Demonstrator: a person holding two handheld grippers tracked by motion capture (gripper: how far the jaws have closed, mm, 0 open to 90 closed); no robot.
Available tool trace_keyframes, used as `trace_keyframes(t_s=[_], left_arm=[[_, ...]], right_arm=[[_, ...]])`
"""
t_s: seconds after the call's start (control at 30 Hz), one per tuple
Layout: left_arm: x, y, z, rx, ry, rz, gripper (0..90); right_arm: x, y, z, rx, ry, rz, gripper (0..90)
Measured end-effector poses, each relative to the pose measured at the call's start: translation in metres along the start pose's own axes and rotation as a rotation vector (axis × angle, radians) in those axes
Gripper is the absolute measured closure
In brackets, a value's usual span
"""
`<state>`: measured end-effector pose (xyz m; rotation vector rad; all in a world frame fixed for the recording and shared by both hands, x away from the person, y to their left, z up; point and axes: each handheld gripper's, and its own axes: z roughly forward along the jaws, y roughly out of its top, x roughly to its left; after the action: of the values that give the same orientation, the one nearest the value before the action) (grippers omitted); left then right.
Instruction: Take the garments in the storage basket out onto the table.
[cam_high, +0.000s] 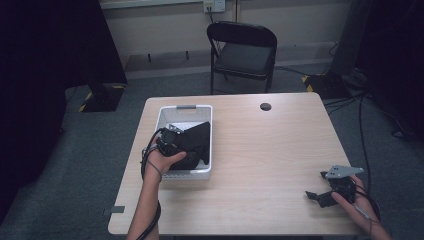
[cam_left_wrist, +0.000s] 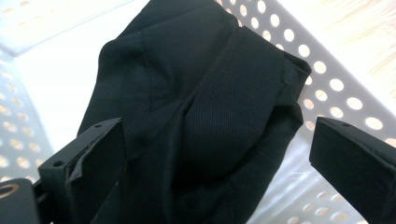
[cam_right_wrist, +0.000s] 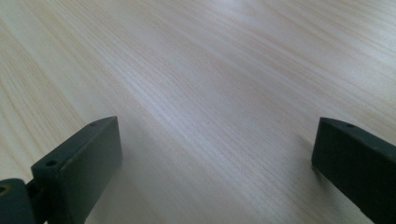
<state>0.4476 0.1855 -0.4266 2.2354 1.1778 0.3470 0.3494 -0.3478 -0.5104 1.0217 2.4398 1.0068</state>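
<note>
A black cloth (cam_high: 196, 141) is seen bunched inside a white perforated basket (cam_high: 186, 111) on the left half of a wooden table (cam_high: 270, 150). Its long axis is laid roughly along the basket's length, from near end toward far end; its far part is propped up against the basket's right wall, and one corner is pointed up and away toward the far right of the basket. In the left gripper view the cloth (cam_left_wrist: 201, 107) is shown folded and creased, its upper edge leaned on the holed wall of the basket (cam_left_wrist: 336, 84).

The left gripper (cam_left_wrist: 219, 163) is held over the near part of the basket, its jaws spread wide on either side of the cloth; the left jaw is seen against the fabric, the right jaw stands clear of it, and nothing is clamped. In the high view the left gripper (cam_high: 172, 137) is seen over the basket's left side.

The right gripper (cam_high: 320, 196) is held low over the table's near right corner, well apart from the basket. Its jaws are spread wide with nothing between them but bare wood grain (cam_right_wrist: 210, 93).
</note>
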Motion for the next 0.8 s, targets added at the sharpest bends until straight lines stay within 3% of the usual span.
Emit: trace_keyframes(t_s=[0.33,0.8], left_arm=[[0.005,0.011,0.010,0.033,-0.021,0.016,3.5],[0.008,0.025,0.029,0.094,-0.049,0.068,3.3]], right_arm=[[0.000,0.000,0.000,0.001,0.001,-0.001,0.1],[0.000,0.000,0.000,0.002,0.003,-0.003,0.0]])
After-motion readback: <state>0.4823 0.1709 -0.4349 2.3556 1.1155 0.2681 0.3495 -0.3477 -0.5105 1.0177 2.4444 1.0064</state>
